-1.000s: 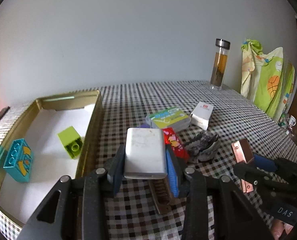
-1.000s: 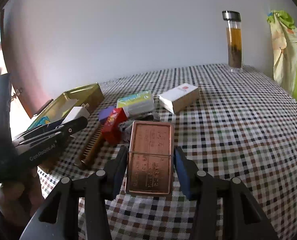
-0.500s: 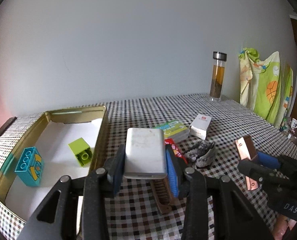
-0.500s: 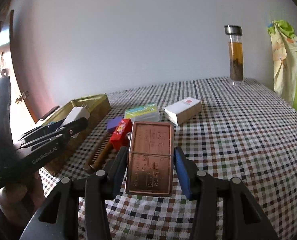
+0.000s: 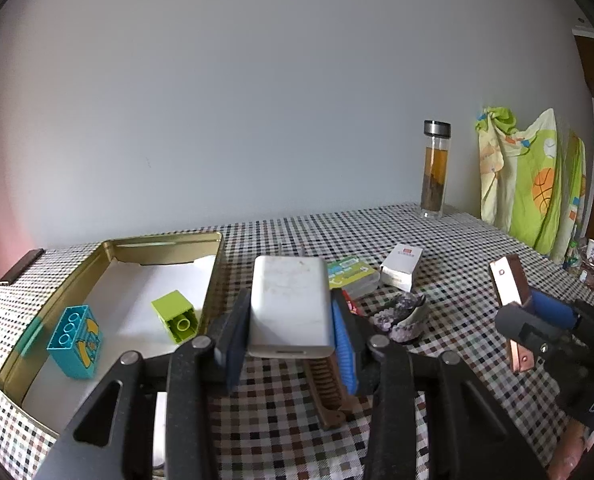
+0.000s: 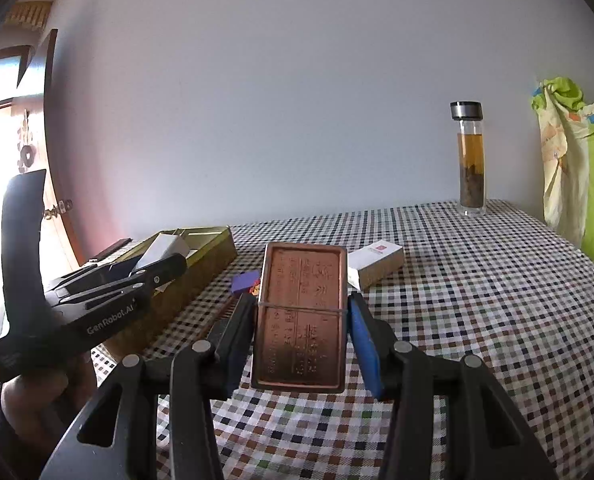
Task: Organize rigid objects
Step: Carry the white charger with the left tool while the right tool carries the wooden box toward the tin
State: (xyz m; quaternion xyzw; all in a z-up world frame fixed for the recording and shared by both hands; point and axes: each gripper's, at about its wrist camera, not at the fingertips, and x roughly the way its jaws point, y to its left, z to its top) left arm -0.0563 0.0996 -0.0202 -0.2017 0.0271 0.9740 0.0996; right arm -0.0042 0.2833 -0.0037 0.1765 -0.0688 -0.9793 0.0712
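Observation:
My left gripper [image 5: 291,336] is shut on a white rectangular block [image 5: 289,304], held above the checkered table just right of the gold tin tray [image 5: 215,268]. The tray holds a lime brick [image 5: 175,316] and a teal brick [image 5: 75,342]. My right gripper [image 6: 301,332] is shut on a copper engraved plate [image 6: 301,316], held above the table; it shows in the left wrist view [image 5: 511,280] at the right. The left gripper with the white block [image 6: 165,246] shows in the right wrist view beside the tray [image 6: 201,256].
On the table lie a brown comb [image 5: 329,384], a red box [image 5: 351,306], a green-labelled case [image 5: 353,274], a white carton [image 5: 401,266], a purple-grey rock [image 5: 403,316] and a purple block [image 6: 245,280]. A tea bottle [image 5: 435,168] stands at the back; cloth [image 5: 533,184] hangs right.
Both grippers have risen and tilted up with their objects still held; the table items sit lower in both views. Nothing was let go.

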